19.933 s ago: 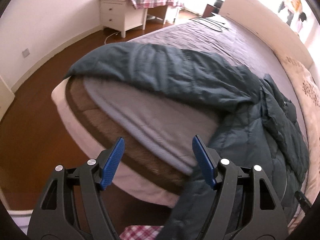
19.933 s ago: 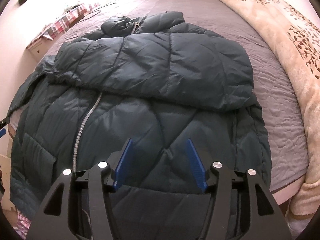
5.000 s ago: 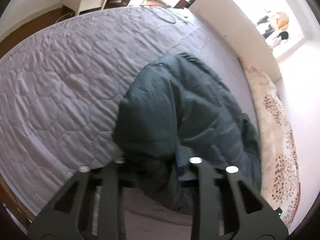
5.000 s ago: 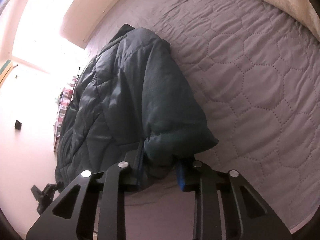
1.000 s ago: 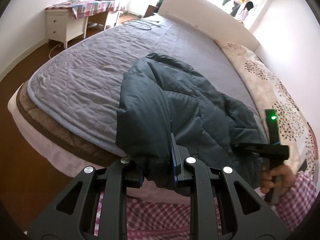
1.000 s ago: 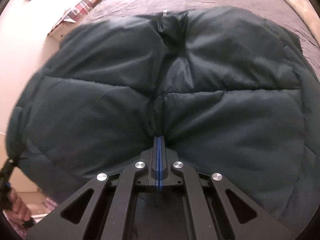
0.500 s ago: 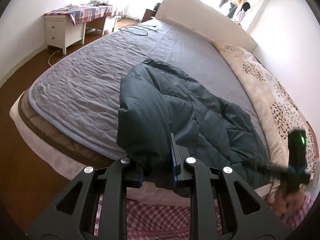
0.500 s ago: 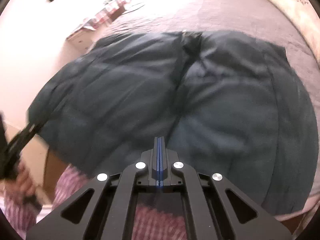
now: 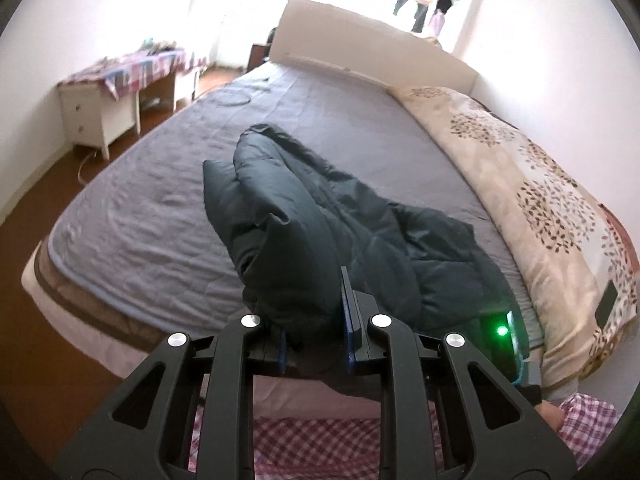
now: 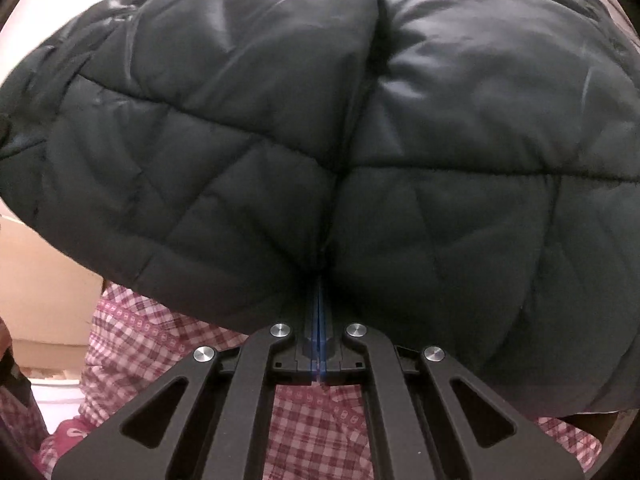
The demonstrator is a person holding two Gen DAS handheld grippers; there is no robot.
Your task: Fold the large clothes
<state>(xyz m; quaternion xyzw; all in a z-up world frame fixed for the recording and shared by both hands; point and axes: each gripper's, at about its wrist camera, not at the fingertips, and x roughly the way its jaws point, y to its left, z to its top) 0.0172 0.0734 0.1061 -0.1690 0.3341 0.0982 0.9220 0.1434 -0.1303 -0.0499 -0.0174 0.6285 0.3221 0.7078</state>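
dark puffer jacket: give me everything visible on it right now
The jacket is dark teal-grey, puffy and quilted in stitched diamond panels, with a slightly shiny shell. It lies bunched and folded over itself on the grey bedspread, near the foot edge, part of it lifted into a ridge. The left claw is shut on a thick fold of its near end. The right claw is fully closed, its blue pads meeting at a seam where the padding bulges to either side. No zipper or hood shows clearly.
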